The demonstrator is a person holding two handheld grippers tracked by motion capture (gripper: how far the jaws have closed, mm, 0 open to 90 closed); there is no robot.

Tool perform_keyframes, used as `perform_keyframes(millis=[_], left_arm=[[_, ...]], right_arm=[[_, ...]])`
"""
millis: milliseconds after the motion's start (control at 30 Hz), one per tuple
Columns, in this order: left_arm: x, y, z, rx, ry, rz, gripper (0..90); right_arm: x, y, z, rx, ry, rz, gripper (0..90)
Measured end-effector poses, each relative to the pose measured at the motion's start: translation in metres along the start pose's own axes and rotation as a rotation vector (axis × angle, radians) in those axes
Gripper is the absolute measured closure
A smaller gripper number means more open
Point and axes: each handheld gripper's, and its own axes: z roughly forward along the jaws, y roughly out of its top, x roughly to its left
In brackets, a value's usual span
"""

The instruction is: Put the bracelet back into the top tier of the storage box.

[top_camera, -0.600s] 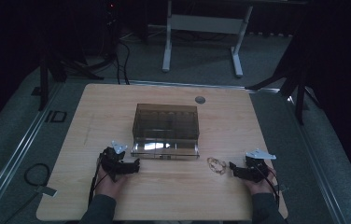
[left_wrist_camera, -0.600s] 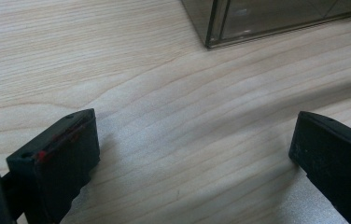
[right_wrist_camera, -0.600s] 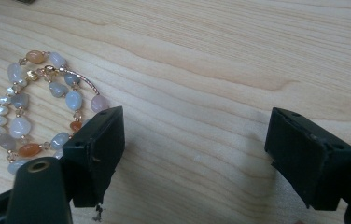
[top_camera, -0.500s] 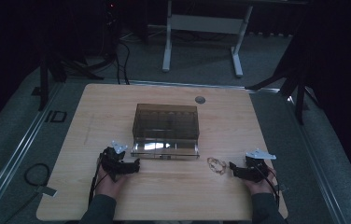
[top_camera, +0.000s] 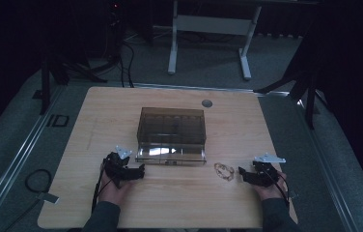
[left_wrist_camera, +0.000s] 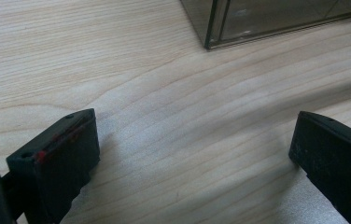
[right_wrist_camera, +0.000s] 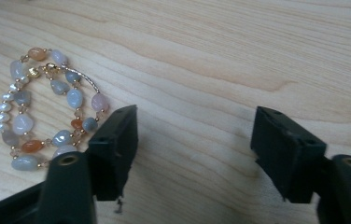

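A smoky see-through box stands mid-table with a drawer tray pulled out at its front; its corner shows in the left gripper view. A beaded bracelet of pale blue, white and orange stones lies right of the tray, and sits just left of my right gripper's left jaw. My right gripper rests on the wood, open and empty. My left gripper lies near the tray's left front corner, open, with bare wood between its jaws.
The wooden table has a round grommet at its back. A white desk frame stands on the dark carpet beyond. Cables lie on the floor to the left.
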Motion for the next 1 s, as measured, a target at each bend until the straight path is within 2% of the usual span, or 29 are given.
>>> perform_keyframes(millis=[200,367,400,500,667,800,833,1000], left_arm=[[0.000,0.000,0.000,-0.002,0.000,-0.003,1.8],[0.000,0.000,0.000,-0.004,0.000,-0.005,1.8],[0.000,0.000,0.000,-0.003,0.000,-0.005,1.8],[0.000,0.000,0.000,-0.003,0.000,-0.005,1.8],[0.000,0.000,0.000,-0.002,0.000,-0.004,1.8],[0.000,0.000,0.000,-0.003,0.000,-0.005,1.8],[0.000,0.000,0.000,-0.003,0.000,-0.004,1.8],[0.000,0.000,0.000,-0.002,0.000,-0.004,1.8]], right_arm=[[0.004,0.013,-0.004,0.053,0.014,-0.081,32.4],[0.006,0.024,-0.008,0.086,0.018,-0.117,32.6],[0.006,0.030,-0.009,0.109,0.021,-0.138,32.6],[0.006,0.035,-0.011,0.135,0.030,-0.163,32.6],[0.006,0.043,-0.012,0.170,0.054,-0.193,32.8],[0.007,0.047,-0.013,0.183,0.073,-0.197,32.8],[0.008,0.048,-0.012,0.203,0.094,-0.213,32.8],[0.012,0.050,-0.010,0.243,0.112,-0.247,32.8]])
